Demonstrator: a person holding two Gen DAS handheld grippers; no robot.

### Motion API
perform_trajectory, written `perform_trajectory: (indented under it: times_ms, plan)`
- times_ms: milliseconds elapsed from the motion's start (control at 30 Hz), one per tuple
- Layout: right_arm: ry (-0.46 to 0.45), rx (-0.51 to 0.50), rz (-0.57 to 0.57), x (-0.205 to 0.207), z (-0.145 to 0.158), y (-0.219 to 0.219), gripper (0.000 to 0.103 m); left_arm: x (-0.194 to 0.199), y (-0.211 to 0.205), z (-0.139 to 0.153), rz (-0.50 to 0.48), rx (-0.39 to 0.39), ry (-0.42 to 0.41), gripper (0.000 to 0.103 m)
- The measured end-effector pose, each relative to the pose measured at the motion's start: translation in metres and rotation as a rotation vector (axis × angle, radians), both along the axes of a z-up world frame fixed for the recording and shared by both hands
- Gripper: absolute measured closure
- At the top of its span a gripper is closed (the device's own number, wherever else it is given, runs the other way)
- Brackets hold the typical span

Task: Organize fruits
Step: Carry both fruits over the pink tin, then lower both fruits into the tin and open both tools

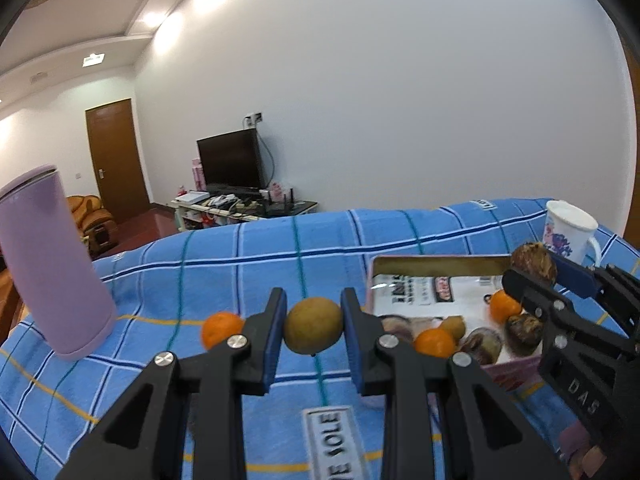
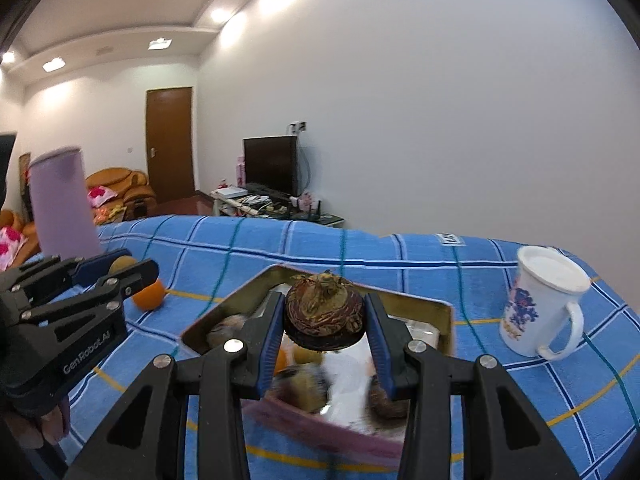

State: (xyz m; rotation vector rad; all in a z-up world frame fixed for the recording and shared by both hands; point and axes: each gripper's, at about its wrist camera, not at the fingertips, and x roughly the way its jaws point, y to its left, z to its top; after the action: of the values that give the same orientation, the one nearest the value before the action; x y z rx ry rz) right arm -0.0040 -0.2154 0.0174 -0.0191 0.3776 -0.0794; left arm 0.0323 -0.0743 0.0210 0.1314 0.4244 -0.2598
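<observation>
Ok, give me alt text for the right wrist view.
The right gripper holds a dark brown mangosteen above an open tin tray of fruit on a blue checked cloth. A white mug stands right; the left gripper holds a yellow-green fruit left.

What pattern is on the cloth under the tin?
Blue plaid cloth with white, dark blue, teal and yellow lines; clearest in the left wrist view, beside the tin.
</observation>
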Motion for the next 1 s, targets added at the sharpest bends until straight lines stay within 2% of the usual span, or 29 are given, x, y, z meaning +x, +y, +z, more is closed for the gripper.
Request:
perform_trajectory:
  times_ms: [300,433,700,1000]
  plan:
    - [-0.022,0.045,-0.116,0.002,0.008,-0.050,0.061,0.012,-0.036,0.005,-0.067,-0.025,-0.003,0.074]
    - [-0.001,0.104,-0.135,0.006,0.007,-0.065,0.061,0.021,-0.058,0.002,-0.100,-0.020,0.021,0.074]
    - [0.068,0.122,-0.132,0.025,-0.003,-0.068,0.061,0.043,-0.095,-0.007,-0.122,0.003,0.093,0.074]
    - [0.120,0.147,-0.107,0.040,-0.011,-0.067,0.061,0.056,-0.104,-0.023,-0.105,0.046,0.140,0.074]
